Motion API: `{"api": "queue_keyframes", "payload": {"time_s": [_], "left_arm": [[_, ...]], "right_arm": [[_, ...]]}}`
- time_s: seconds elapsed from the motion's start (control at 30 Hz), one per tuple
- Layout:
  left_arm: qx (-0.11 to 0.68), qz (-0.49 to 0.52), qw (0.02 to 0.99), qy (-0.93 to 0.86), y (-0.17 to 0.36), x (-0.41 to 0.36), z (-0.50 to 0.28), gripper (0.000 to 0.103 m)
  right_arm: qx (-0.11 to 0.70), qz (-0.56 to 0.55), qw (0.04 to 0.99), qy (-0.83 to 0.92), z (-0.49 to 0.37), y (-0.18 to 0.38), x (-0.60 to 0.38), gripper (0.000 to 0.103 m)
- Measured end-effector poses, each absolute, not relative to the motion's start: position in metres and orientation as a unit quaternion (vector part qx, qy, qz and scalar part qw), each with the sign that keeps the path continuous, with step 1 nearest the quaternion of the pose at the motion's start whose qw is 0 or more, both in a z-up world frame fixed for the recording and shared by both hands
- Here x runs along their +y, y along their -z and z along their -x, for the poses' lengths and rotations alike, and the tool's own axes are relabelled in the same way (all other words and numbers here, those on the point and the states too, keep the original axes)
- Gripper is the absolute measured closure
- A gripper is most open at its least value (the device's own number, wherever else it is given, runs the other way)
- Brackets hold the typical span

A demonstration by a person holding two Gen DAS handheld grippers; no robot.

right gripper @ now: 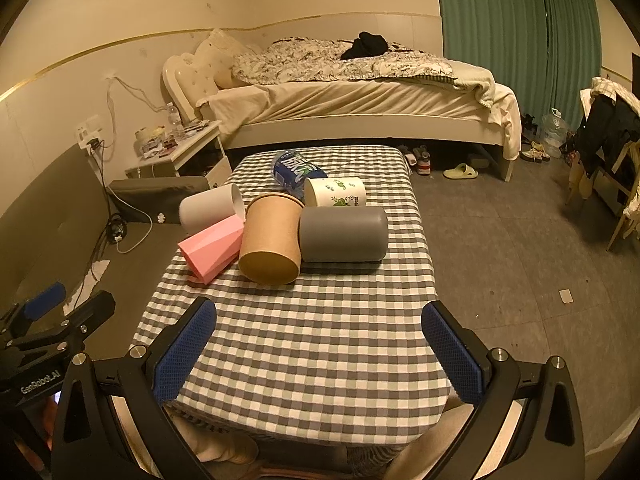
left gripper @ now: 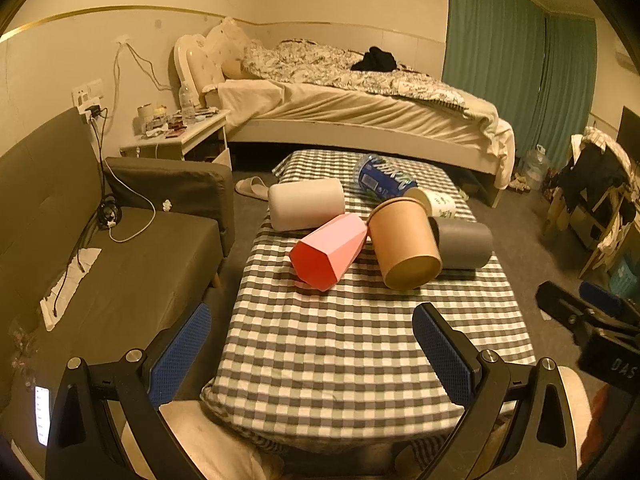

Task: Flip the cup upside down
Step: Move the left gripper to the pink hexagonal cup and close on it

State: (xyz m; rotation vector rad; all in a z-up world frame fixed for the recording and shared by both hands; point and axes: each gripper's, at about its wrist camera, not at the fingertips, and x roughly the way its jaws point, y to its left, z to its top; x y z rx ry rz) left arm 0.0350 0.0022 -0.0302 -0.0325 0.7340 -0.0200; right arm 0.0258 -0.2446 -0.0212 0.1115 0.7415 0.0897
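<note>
Several cups lie on their sides on a checked table (left gripper: pixel 340 360) (right gripper: pixel 312 340). A pink faceted cup (left gripper: pixel 328 250) (right gripper: pixel 214 246), a brown paper cup (left gripper: pixel 406 244) (right gripper: pixel 272 240), a grey cup (left gripper: pixel 464 244) (right gripper: pixel 344 234), a white cup (left gripper: pixel 306 202) (right gripper: pixel 208 208) and a white patterned cup (left gripper: pixel 438 202) (right gripper: pixel 336 192) lie clustered mid-table. My left gripper (left gripper: pixel 312 356) is open and empty above the near edge. My right gripper (right gripper: pixel 320 354) is open and empty there too. Each gripper also shows in the other's view, the right one (left gripper: pixel 592 316) and the left one (right gripper: pixel 60 320).
A blue-labelled bottle (left gripper: pixel 384 178) (right gripper: pixel 294 170) lies behind the cups. A dark sofa (left gripper: pixel 120 248) stands left of the table, a cluttered nightstand (left gripper: pixel 180 132) and a bed (left gripper: pixel 360 100) behind. A chair with clothes (right gripper: pixel 612 132) stands far right.
</note>
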Motion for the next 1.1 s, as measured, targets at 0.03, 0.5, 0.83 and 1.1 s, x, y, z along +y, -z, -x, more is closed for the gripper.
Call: {"api": "queue_keyframes", "payload": {"time_s": [0.03,0.5,0.83,1.1], "left_arm": [[0.362,0.014,0.932,0.013,0.032,0.002,-0.042,0.0],[0.411,-0.062,0.908,0.053,0.116,0.0,-0.169,0.0],[0.413,-0.067,0.902,0.102,0.137,-0.003,-0.187,0.001],[0.422,-0.092,0.896,0.106,0.136,-0.012,-0.183,0.028]], "right_arm": [[0.364,-0.054,0.929,-0.042,-0.029,0.022,-0.245,0.0],[0.424,-0.05,0.904,-0.008,-0.096,0.067,-0.262,0.0],[0.465,-0.053,0.884,0.016,-0.129,0.103,-0.273,0.0],[0.473,-0.056,0.879,0.018,-0.133,0.107,-0.273,0.0]]}}
